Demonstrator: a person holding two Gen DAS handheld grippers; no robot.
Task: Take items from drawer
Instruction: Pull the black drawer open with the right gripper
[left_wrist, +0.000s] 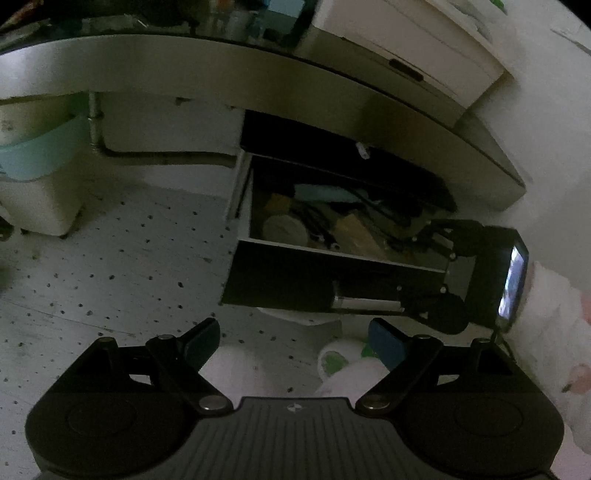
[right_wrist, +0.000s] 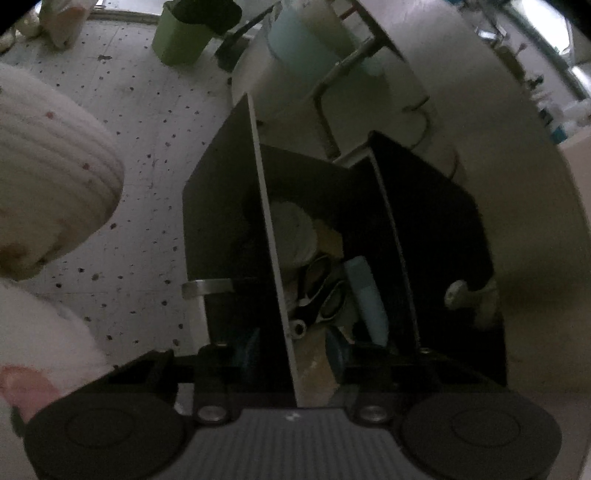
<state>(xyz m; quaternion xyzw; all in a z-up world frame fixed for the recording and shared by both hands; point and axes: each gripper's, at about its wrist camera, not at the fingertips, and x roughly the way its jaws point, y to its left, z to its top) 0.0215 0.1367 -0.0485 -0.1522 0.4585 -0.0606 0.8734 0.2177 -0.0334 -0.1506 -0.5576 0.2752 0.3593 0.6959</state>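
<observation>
Left tongs (left_wrist: 293, 341) wide apart, empty. Right tongs (right_wrist: 291, 350) spread, 1 finger each side of panel.

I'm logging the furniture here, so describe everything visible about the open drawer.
The drawer is pulled out from under the pale counter. Its front panel is dark with a pale top edge and a metal bar handle. Inside is clutter: a round whitish item, a wooden block, dark tools. The right hand-held gripper, open, straddles the front panel's top edge.
</observation>
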